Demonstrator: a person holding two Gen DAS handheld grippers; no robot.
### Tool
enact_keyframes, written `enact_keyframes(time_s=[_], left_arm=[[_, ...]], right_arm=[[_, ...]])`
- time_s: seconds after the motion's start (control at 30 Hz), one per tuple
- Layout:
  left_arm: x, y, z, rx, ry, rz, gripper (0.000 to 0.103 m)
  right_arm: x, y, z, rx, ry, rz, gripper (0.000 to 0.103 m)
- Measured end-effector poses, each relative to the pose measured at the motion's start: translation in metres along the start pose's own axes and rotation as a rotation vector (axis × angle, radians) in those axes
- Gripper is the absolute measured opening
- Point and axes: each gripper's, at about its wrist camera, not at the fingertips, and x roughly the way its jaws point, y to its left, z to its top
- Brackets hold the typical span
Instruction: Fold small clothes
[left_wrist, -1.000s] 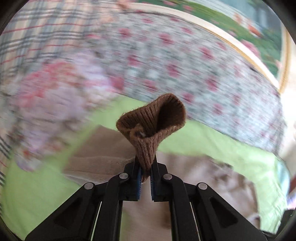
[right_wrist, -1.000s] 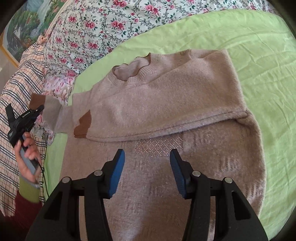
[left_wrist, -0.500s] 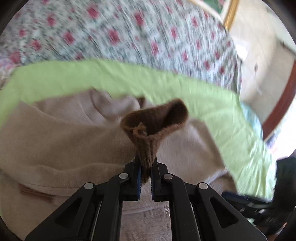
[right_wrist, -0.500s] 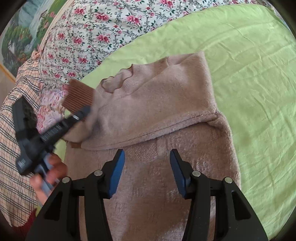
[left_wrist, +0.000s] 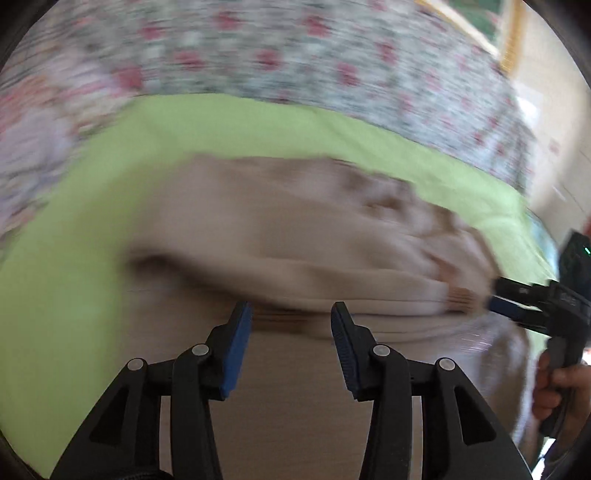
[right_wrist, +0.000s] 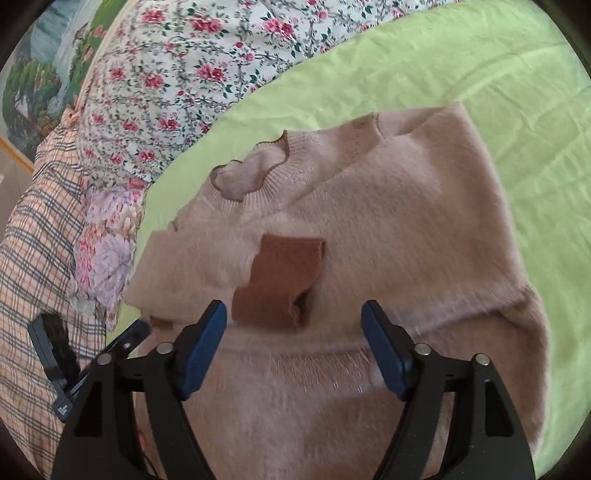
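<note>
A small beige-pink sweater (right_wrist: 388, 221) lies on a green sheet (right_wrist: 480, 74), both sleeves folded across its chest. A brown cuff (right_wrist: 280, 280) rests on the chest just ahead of my right gripper (right_wrist: 293, 314), which is open and empty above the sweater. My left gripper (left_wrist: 291, 317) is open and empty over the sweater's lower body (left_wrist: 295, 236); this view is motion-blurred. The left gripper also shows in the right wrist view (right_wrist: 92, 362) at the sweater's left edge. The right gripper shows at the right of the left wrist view (left_wrist: 491, 295), open.
A floral quilt (right_wrist: 184, 74) and a plaid blanket (right_wrist: 33, 258) lie behind and left of the sweater. A framed picture (right_wrist: 37, 74) stands at the far left. The green sheet extends to the right of the sweater.
My left gripper carried the brown cuff across the chest, opened and let it go, then drew back to the left. The right gripper stayed open over the lower body.
</note>
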Motion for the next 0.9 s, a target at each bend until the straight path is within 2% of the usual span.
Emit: enact_keyframes(time_s=[0.1, 0.17, 0.2, 0.23, 0.3, 0.4, 0.43, 0.5, 0.6, 0.7, 0.8, 0.87, 0.9], left_arm=[[0.008, 0.052, 0.003, -0.096, 0.035, 0.125, 0.045], [0.019, 0.068, 0.008, -0.127, 0.058, 0.168, 0.045], [0.026, 0.072, 0.011, -0.13, 0.066, 0.179, 0.045], [0.034, 0.073, 0.015, -0.126, 0.076, 0.181, 0.045], [0.044, 0.069, 0.023, -0.102, 0.087, 0.194, 0.045], [0.057, 0.056, 0.034, -0.05, 0.085, 0.26, 0.044], [0.057, 0.054, 0.034, -0.047, 0.08, 0.271, 0.041], [0.051, 0.046, 0.032, -0.027, 0.047, 0.318, 0.039], [0.039, 0.043, 0.018, -0.029, 0.024, 0.333, 0.04], [0.034, 0.042, 0.003, -0.055, 0.024, 0.325, 0.04], [0.032, 0.049, 0.0, -0.099, 0.019, 0.315, 0.041], [0.031, 0.055, 0.001, -0.135, 0.018, 0.289, 0.041], [0.03, 0.058, 0.0, -0.146, 0.015, 0.276, 0.041]], right_arm=[[0.022, 0.006, 0.007, -0.002, 0.024, -0.007, 0.076], [0.035, 0.011, 0.01, -0.018, 0.039, -0.037, 0.076], [0.04, 0.014, 0.012, -0.03, 0.042, -0.054, 0.071], [0.044, 0.019, 0.014, -0.044, 0.048, -0.07, 0.043], [0.042, 0.025, 0.02, -0.047, 0.057, -0.038, 0.01], [-0.01, 0.043, 0.032, -0.103, -0.096, 0.034, 0.009], [-0.038, 0.046, 0.036, -0.13, -0.167, 0.023, 0.009], [-0.069, 0.038, 0.038, -0.153, -0.227, -0.03, 0.009], [-0.071, 0.008, 0.037, -0.13, -0.188, -0.114, 0.009], [-0.048, -0.024, 0.026, -0.085, -0.09, -0.167, 0.009], [-0.027, -0.037, 0.016, -0.089, -0.01, -0.205, 0.01], [-0.028, -0.038, 0.013, -0.091, -0.008, -0.224, 0.013], [-0.032, -0.035, 0.015, -0.087, -0.015, -0.246, 0.018]])
